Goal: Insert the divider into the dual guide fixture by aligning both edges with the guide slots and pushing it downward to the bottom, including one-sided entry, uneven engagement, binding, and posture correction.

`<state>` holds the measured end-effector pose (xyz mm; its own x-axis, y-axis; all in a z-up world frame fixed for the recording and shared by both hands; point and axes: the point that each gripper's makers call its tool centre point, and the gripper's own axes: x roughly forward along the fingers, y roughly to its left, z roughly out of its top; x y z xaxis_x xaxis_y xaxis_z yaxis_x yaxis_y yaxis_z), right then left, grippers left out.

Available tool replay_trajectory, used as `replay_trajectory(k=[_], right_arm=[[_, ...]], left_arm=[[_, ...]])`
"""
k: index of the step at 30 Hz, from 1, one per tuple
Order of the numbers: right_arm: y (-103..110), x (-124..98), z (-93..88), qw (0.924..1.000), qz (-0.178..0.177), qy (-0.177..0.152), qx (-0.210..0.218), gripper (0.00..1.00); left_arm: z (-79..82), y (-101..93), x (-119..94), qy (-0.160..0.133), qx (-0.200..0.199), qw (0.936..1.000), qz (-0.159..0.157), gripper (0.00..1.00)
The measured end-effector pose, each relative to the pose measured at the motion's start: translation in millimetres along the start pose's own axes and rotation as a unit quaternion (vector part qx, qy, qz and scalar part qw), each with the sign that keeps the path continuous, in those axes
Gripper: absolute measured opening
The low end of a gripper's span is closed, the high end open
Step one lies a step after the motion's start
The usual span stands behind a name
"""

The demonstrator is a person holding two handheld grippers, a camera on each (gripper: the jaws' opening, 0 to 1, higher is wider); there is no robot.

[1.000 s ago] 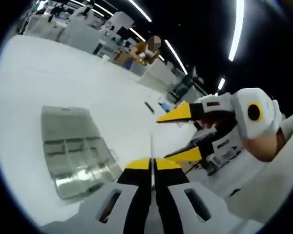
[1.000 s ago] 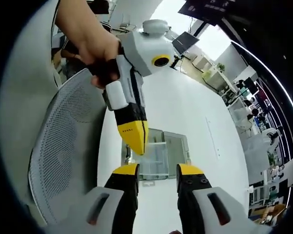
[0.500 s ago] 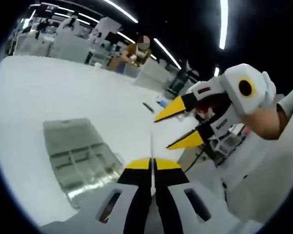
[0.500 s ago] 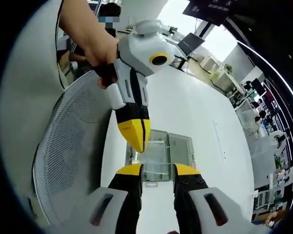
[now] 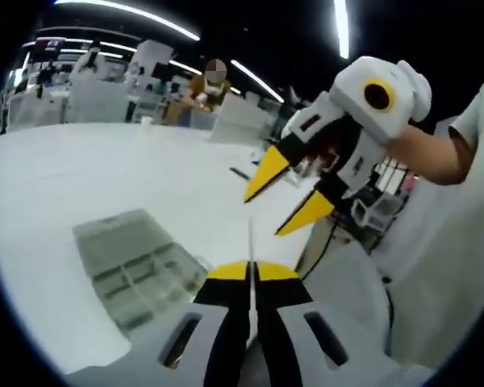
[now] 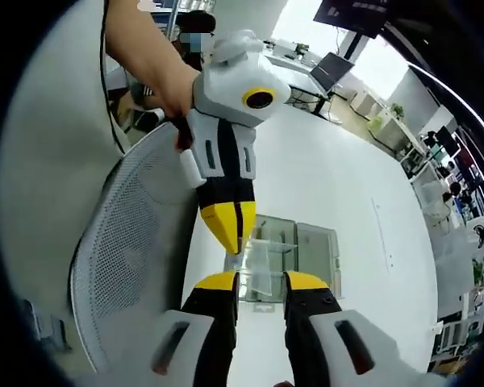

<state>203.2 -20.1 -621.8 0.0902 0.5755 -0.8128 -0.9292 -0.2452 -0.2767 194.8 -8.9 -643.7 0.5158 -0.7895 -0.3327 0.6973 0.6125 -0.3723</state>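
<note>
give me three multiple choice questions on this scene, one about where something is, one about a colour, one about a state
1. Where does the clear fixture lie?
A. on the white table
B. on the mesh chair
C. in a person's bare hand

2. What colour are the tips of the right hand-held gripper?
A. red
B. yellow
C. green

3. How do the jaws of the left hand-held gripper stand?
A. wide open and empty
B. shut on the thin clear divider
C. shut on a cable

Answers:
1. A, the right gripper view shows the fixture flat on the white table, beside the mesh chair, not on it.
2. B, in the left gripper view its two tips are yellow and stand apart.
3. B, in the left gripper view the divider rises edge-on from between the closed jaws.
</note>
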Motion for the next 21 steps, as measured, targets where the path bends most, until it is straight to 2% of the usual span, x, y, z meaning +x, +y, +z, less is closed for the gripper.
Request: replay_trajectory(k=[7, 13, 21], right_arm=[[3.7, 3.1, -0.8, 0.9994, 0.033, 0.005, 0.0, 0.08], [6.0, 3.2, 0.2, 0.9984, 0.057, 0.006, -0.002, 0.06], [11.2, 2.0, 0.4, 0.9964, 0.085, 0.008, -0.003, 0.02]], left_arm=[[0.4, -3.1, -0.3, 0.0, 0.035, 0.9994, -0.002, 0.0], [1.2, -6.5, 0.3, 0.003, 0.072, 0.9974, -0.005, 0.0], [-0.2, -6.6, -0.3, 0.006, 0.097, 0.9952, -0.005, 0.0]])
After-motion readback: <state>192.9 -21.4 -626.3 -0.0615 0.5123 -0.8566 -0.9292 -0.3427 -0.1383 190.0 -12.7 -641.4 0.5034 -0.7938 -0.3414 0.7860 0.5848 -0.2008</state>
